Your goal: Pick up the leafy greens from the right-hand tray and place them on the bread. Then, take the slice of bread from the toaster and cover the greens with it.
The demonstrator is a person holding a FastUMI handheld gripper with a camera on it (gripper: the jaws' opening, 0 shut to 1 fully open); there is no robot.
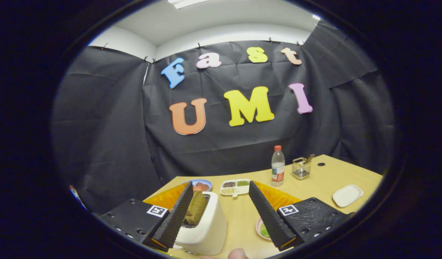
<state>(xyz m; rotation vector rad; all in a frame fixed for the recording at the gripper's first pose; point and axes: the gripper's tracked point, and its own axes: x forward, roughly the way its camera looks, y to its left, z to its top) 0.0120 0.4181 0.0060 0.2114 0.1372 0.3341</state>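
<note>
Gripper view has my hand-held gripper [221,212] with its fingers spread wide and holding nothing, hovering low over the near edge of the worktop [325,180]. The slice of bread [196,207] stands upright in the slot of the white toaster [206,226], right against my left finger and inside the gap. I judge it light, dry and crumbly, stiff enough to lift by its exposed top edge, pinched across its flat faces with gentle pressure. A pink plate [260,227] with something green on it sits partly behind my right finger; I can't tell whether bread lies under it.
</note>
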